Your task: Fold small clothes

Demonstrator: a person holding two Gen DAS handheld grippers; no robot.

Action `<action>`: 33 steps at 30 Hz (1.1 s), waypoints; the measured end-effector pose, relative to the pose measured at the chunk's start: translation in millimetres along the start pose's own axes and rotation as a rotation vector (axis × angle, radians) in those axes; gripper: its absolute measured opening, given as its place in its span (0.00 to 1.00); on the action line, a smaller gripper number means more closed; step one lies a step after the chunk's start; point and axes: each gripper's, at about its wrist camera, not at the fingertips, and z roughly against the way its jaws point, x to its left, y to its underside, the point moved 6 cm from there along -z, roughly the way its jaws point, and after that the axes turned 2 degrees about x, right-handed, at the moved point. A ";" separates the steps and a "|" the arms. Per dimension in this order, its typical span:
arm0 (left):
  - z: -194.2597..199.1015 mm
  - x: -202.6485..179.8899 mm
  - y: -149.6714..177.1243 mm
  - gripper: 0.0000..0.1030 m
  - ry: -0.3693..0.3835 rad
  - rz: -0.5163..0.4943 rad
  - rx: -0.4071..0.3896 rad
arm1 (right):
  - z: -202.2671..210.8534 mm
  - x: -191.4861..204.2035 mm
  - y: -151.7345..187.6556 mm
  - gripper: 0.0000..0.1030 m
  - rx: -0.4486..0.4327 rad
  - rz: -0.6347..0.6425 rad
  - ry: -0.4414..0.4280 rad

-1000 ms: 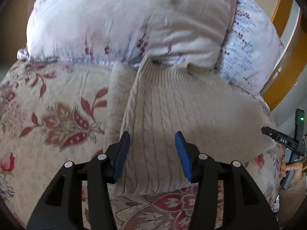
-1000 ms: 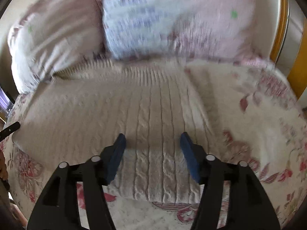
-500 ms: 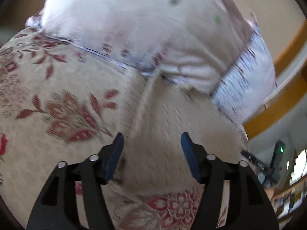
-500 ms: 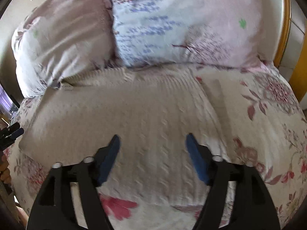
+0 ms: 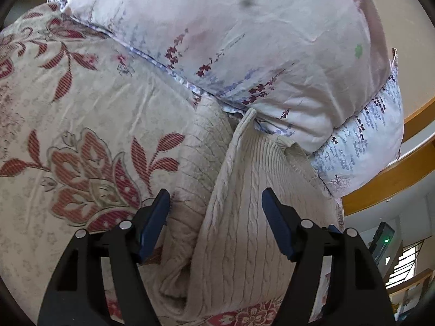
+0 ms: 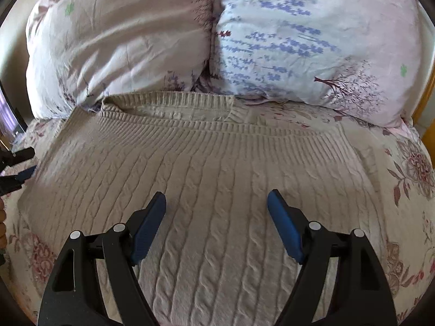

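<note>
A cream cable-knit sweater [image 6: 212,179] lies flat on the flowered bedspread [image 6: 407,179], its ribbed collar toward the pillows. In the left wrist view the sweater [image 5: 244,217] shows its left side, with a folded sleeve [image 5: 198,157] lying along its left edge. My left gripper [image 5: 216,217] is open and empty, above that left side near the hem. My right gripper [image 6: 216,217] is open and empty, above the middle of the sweater's body.
Two pale flowered pillows [image 6: 122,32] [image 6: 312,35] stand at the head of the bed, touching the collar. A wooden bed frame [image 5: 380,190] runs at the right. The left gripper's tips [image 6: 16,168] show at the left edge of the right wrist view.
Both grippers have opened wider and moved forward toward the pillows. The left view has tilted and swung left, showing more bedspread and the folded sleeve. The sweater has not moved.
</note>
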 end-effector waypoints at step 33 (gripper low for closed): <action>-5.6 -68.2 -10.8 0.15 0.206 -0.008 -0.037 | -5.4 4.8 4.3 0.79 -0.004 0.033 0.002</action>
